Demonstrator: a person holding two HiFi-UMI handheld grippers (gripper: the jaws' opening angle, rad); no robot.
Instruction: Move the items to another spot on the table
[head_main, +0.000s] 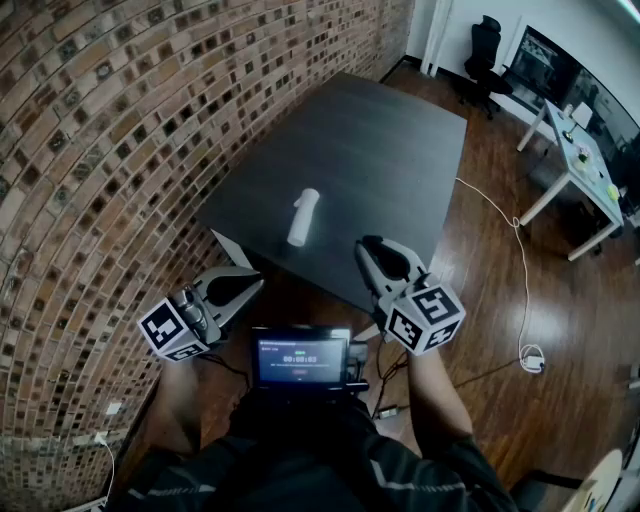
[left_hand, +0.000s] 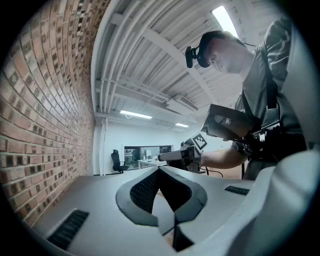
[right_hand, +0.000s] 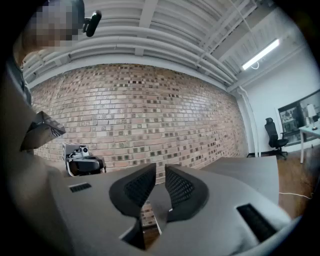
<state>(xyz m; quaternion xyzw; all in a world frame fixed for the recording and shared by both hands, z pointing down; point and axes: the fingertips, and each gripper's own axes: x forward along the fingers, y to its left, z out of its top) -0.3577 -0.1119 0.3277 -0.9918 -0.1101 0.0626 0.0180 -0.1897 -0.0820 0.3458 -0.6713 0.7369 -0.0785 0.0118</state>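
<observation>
The only item in view is a white tube-shaped item (head_main: 303, 217), lying on its side on the dark table (head_main: 390, 130) near the table's closest corner. Its long axis runs away from the person, with the far end tilted slightly to the right.

The left gripper (head_main: 250, 283) is held off the table, below and to the left of the item. Its jaw tips meet and nothing is between them.

The right gripper (head_main: 368, 246) is at the table's near edge, to the right of the item and slightly short of it. Its jaws stand a narrow gap apart and are empty.

The item lies ahead of both grippers and between them, touching neither. The two are about equally near. The right gripper's tips appear marginally closer and level with the item's near end.

A grip across the item's short width would probably require an approach along its length. Either gripper would need wider jaws first.
</observation>
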